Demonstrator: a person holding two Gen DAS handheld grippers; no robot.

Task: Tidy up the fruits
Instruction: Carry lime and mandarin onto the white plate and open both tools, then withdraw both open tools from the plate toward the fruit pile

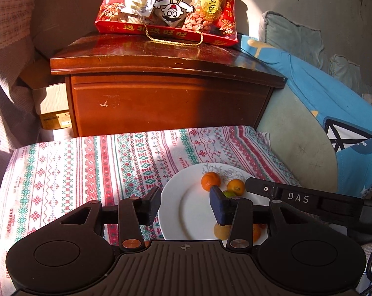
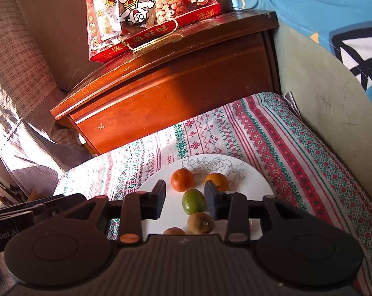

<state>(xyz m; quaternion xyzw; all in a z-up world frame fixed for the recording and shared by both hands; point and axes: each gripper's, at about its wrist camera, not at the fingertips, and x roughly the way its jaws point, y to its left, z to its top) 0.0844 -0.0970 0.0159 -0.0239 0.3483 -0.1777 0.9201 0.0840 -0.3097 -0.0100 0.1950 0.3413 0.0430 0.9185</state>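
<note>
A white plate (image 1: 186, 212) (image 2: 255, 180) with a drawn rose lies on the patterned cloth. On it are two oranges (image 2: 182, 179) (image 2: 216, 181), a green fruit (image 2: 193, 201) and two brown kiwis (image 2: 200, 222) (image 2: 174, 231). My right gripper (image 2: 186, 202) hovers over the plate with its jaws apart. The green fruit shows between them, close to the right finger, with a clear gap to the left pad. My left gripper (image 1: 186, 206) stands open over the bare left part of the plate, with nothing between its fingers. Both oranges (image 1: 210, 181) (image 1: 236, 187) lie beyond its right finger.
A wooden nightstand (image 1: 161, 98) (image 2: 176, 93) stands just behind the cloth, with a red snack bag (image 1: 168, 7) (image 2: 146, 17) on top. A green cushion and blue fabric (image 1: 321, 93) rise at the right. The right gripper's finger (image 1: 296, 197) reaches in over the plate's right rim.
</note>
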